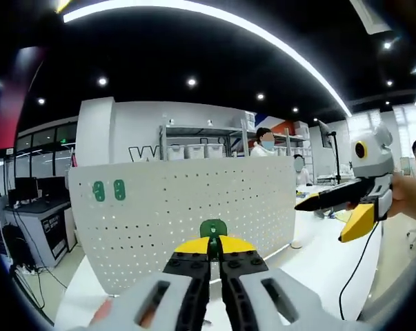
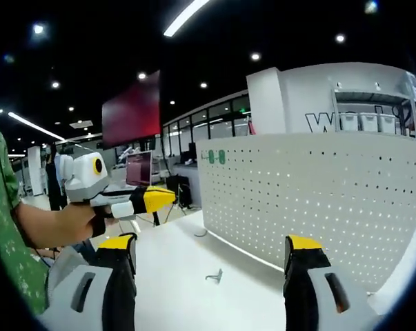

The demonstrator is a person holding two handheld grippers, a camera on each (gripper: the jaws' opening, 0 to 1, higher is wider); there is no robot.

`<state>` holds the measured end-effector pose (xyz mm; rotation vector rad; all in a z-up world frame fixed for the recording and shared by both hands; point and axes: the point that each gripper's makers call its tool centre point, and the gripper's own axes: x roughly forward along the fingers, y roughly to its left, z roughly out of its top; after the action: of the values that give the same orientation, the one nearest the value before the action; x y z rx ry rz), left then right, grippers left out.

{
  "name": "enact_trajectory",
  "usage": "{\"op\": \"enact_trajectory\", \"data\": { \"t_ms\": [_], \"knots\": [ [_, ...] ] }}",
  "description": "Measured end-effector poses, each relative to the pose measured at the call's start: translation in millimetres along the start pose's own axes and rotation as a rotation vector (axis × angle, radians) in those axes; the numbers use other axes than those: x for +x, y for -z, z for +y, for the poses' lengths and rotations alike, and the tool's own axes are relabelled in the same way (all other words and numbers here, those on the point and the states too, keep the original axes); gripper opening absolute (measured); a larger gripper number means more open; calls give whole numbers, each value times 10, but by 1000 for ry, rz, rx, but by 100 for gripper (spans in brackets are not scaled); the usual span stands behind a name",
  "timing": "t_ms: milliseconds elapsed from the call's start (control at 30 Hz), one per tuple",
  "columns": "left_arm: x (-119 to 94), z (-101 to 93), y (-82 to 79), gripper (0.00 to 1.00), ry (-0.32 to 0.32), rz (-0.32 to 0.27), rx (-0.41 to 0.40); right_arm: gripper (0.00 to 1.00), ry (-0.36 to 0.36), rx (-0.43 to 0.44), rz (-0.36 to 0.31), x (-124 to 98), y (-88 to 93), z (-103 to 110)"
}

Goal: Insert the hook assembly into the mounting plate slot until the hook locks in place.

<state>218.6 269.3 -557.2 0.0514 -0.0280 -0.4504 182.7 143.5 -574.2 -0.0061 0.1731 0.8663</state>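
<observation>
Carrying a green hook point(image 1: 212, 228) toward the pegboard point(image 1: 194, 214)
Left gripper point(image 1: 213, 256) is clamping it for insertion; right gripper point(image 2: 211, 258) is waiting, jaws apart

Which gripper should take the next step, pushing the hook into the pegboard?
Left. The left gripper is shut on the green hook, facing the pegboard. The right gripper is open and empty.

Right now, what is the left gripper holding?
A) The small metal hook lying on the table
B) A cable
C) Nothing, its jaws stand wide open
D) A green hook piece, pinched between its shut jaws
D: in the left gripper view the left gripper is shut on the green piece, held up in front of the pegboard, while the small metal hook lies loose on the table.
</observation>
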Motion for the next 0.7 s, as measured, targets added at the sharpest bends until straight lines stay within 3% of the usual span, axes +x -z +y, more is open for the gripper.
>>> {"op": "enact_trajectory", "data": {
  "t_ms": [267, 700],
  "knots": [
    [110, 287, -232, 3, -78, -30, -2, 91, 6, 9, 3, -107, 6, -84],
    [387, 635, -443, 3, -163, -63, -21, 91, 7, -6, 10, -146, -60, -231]
  ]
}}
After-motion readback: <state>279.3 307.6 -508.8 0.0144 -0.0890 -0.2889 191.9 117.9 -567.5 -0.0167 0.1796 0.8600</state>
